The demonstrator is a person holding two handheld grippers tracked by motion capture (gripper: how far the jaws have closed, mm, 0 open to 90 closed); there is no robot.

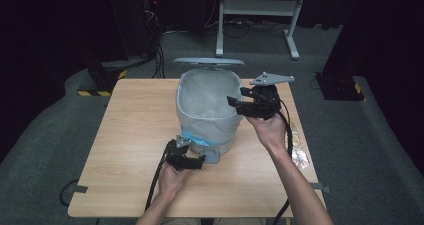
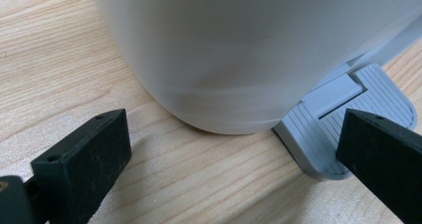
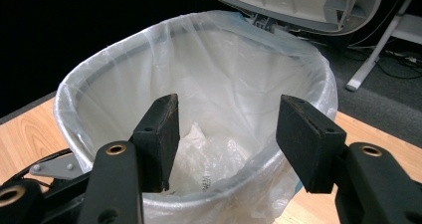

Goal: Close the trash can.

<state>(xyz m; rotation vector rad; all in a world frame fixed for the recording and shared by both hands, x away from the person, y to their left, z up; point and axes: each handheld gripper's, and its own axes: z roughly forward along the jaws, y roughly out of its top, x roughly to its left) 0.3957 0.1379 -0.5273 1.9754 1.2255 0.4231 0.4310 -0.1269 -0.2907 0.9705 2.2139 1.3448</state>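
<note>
While the left gripper, jaws apart, presses the pedal to prop the lid, the right gripper hovers spread and empty over the lined bin mid-table, likely just emptied.

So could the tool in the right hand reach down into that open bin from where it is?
Probably yes. The right tool sits open at the rim of the bin, the lid is raised behind, and the bag-lined opening under it looks unobstructed. The left tool is low by the pedal.
</note>
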